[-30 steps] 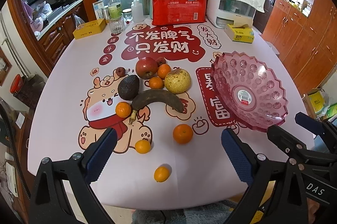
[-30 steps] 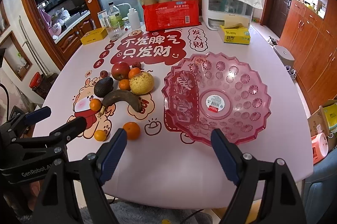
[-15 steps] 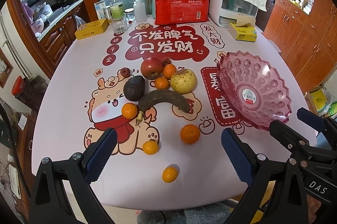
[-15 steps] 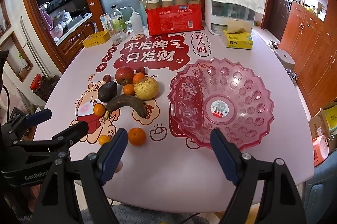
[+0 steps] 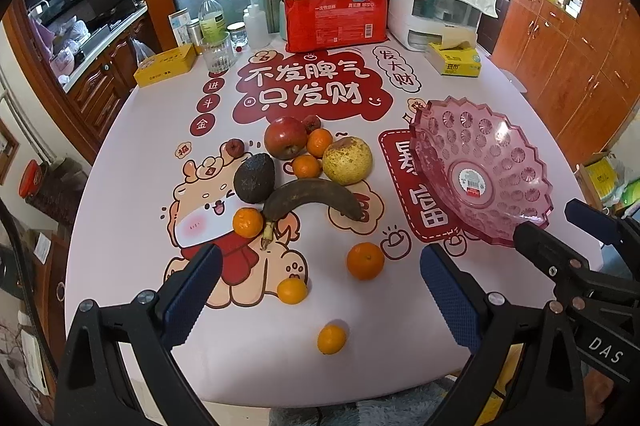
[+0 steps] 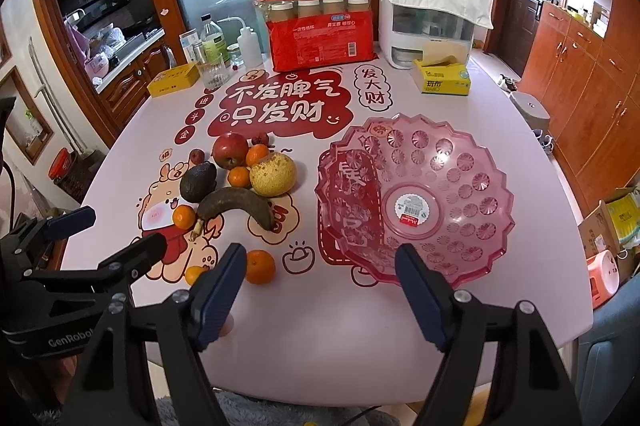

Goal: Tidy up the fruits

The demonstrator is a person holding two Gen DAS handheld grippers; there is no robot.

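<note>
**Fruit all out, bowl empty: grip notes**

Nothing on the tabletop (image 6: 328, 338) has shifted since the earlier frame; only the view drifts a little. Right claw (image 6: 320, 282) jaws have just been closing slightly, nothing between them, now wide. Left claw (image 5: 320, 286) wide, empty. Both hang over the near edge, apart from all fruit.

Largest first:

- Bowl (image 6: 416, 201): pink faceted plastic, rigid, probably light, empty bar a sticker. Sits right of the fruit pile. Likely skids if bumped, so drop fruit in gently.
- Banana (image 5: 312, 197): blackened, judged very soft. Lies curved in front of the pile, touching the avocado. Take mid-body, across the short axis, light squeeze; the stem end looks too thin to trust.
- Pear (image 5: 347, 160): yellow, speckled, firm-looking, heaviest of the lot by my guess. Grip across the widest part.
- Apple (image 5: 285, 137): red, smooth skin, could slip. Grip at the equator.
- Avocado (image 5: 254, 177): dark, rough skin, decent friction; may be soft.
- Oranges: six small, round, will roll. Nearest one (image 5: 331, 339) sits alone by the near edge, two more (image 5: 365, 260) (image 5: 292, 290) loose beyond it, three tucked into the pile. Centre the jaws or they squirt out.
- Two small red fruits (image 5: 235, 147) at the back of the pile: tiny, kind unclear.

Easiest first pick, I'd say: the loose oranges.
</note>
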